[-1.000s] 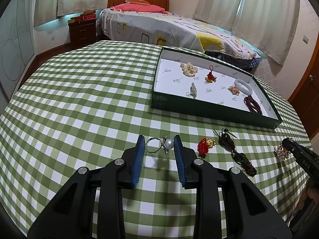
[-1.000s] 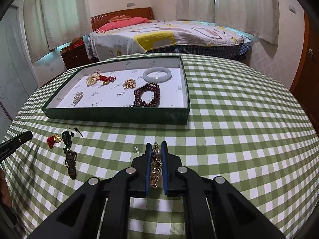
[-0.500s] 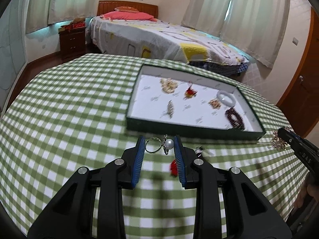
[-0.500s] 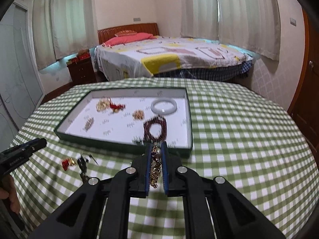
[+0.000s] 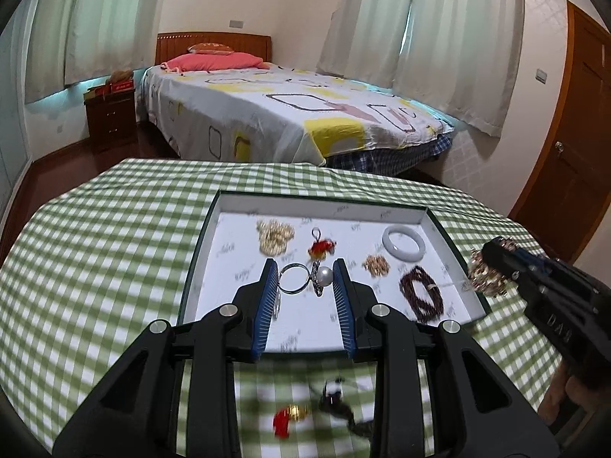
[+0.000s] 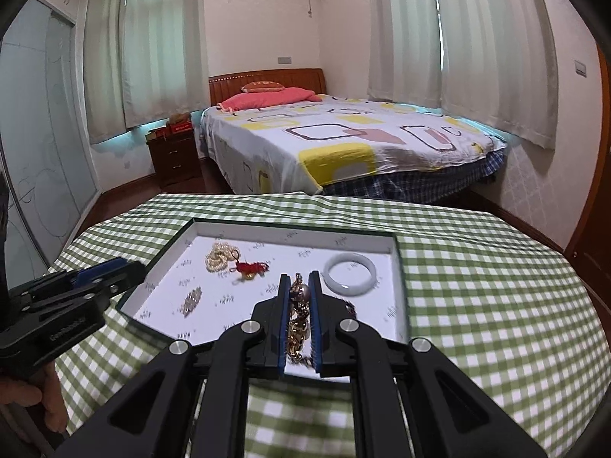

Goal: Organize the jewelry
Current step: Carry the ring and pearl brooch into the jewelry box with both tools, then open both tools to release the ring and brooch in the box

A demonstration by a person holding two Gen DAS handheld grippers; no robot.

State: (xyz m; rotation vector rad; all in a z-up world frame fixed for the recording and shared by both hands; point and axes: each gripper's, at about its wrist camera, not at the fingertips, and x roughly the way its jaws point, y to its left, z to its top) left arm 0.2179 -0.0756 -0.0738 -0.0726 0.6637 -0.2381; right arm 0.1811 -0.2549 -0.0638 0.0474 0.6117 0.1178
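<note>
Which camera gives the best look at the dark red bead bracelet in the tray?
The left wrist view: the bead bracelet lies fully visible on the tray floor. In the right wrist view, the right gripper hides nearly all of it.

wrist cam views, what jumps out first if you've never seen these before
Each gripper carries jewelry above the green tray: the left gripper clamps a pearl key ring, and the right gripper pinches a gold chain. Inside the tray a white bangle sits at the far right and a red charm near the middle. A red-and-gold trinket lies on the checked tablecloth in front of the tray.
</note>
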